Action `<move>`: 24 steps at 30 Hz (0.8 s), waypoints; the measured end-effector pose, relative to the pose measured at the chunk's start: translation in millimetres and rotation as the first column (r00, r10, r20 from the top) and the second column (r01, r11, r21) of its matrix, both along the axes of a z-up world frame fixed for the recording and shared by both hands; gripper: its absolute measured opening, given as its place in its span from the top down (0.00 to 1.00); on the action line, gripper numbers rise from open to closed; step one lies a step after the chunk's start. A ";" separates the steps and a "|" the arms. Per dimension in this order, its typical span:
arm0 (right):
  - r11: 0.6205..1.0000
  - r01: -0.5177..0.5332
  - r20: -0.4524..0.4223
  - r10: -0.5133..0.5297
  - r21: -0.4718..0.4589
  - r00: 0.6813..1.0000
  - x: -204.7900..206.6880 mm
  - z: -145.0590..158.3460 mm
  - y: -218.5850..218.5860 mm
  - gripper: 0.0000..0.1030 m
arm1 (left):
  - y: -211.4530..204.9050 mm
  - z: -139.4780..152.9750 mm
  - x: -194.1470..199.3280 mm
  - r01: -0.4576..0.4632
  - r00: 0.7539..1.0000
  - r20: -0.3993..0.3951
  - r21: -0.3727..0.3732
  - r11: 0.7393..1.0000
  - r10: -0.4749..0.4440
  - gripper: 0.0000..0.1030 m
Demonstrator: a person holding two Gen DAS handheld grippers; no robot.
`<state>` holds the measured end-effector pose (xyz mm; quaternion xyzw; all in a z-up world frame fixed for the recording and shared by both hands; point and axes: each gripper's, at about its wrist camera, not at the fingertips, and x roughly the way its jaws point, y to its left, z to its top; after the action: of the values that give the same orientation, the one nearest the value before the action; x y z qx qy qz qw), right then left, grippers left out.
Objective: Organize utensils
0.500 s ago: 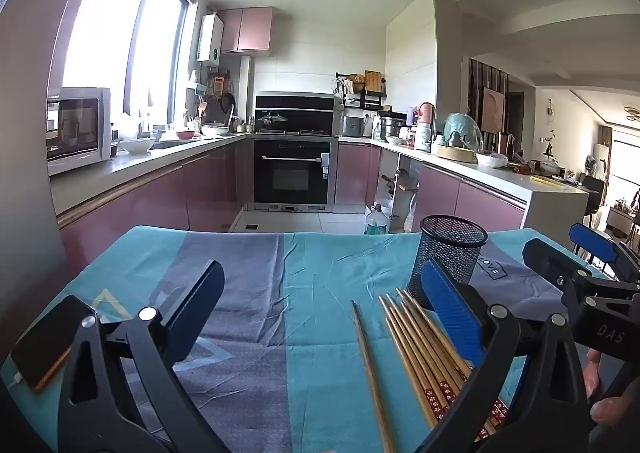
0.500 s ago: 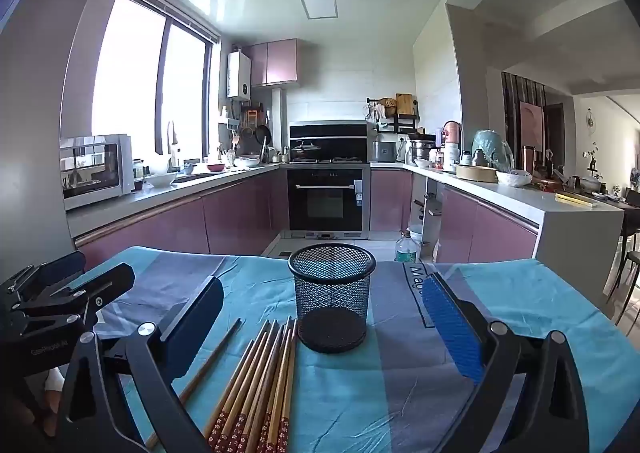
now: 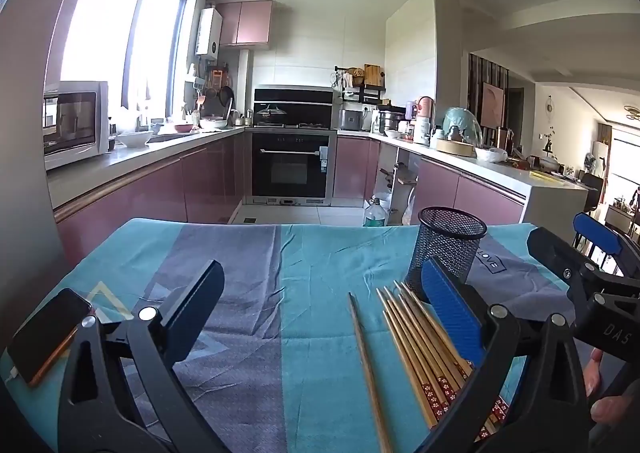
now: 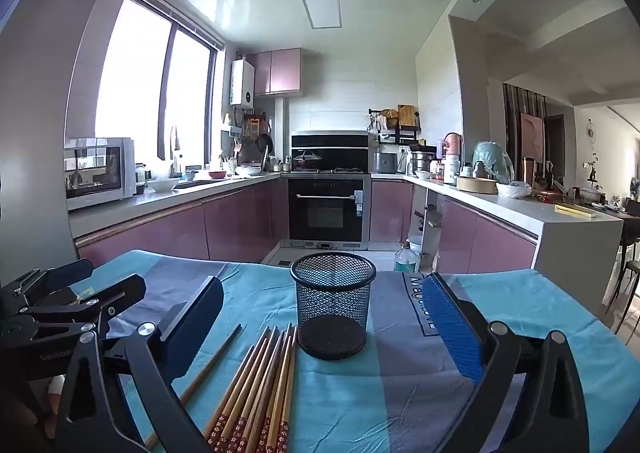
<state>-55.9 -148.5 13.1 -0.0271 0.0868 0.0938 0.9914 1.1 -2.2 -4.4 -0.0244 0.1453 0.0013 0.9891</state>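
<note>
Several wooden chopsticks [image 3: 420, 345] with red patterned ends lie in a bunch on the blue tablecloth [image 3: 304, 261], and one plain chopstick [image 3: 366, 357] lies apart on their left. A black mesh cup [image 3: 450, 243] stands upright and empty just behind them. My left gripper [image 3: 324, 305] hovers open above the cloth, left of the bunch, holding nothing. In the right wrist view the mesh cup [image 4: 333, 307] stands straight ahead, the chopsticks [image 4: 260, 385] lie to its lower left, and my right gripper [image 4: 324, 317] is open and empty.
A phone [image 3: 48, 337] lies near the cloth's left edge. Beyond the table's far edge is a kitchen with an oven [image 3: 294, 169], pink cabinets and a water bottle [image 3: 376, 211] on the floor. A hand [image 3: 600, 389] holds the right gripper's handle.
</note>
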 end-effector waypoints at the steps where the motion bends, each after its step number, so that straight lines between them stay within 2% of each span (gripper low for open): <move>1: 1.000 0.001 0.001 -0.001 0.002 1.000 -0.9 0.2 0.7 0.07 | -0.2 0.4 -0.3 -0.001 1.000 0.000 -0.001 1.000 0.001 0.06; 24: 1.000 0.000 0.027 0.000 0.003 1.000 -6.7 6.1 -4.4 0.07 | -1.7 -1.4 0.1 0.003 1.000 -0.016 -0.006 1.000 -0.003 0.06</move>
<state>-62.6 -152.9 19.2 -0.0269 0.0733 0.0934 0.9926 1.2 -3.9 -5.9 -0.0272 0.1533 -0.0004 0.9878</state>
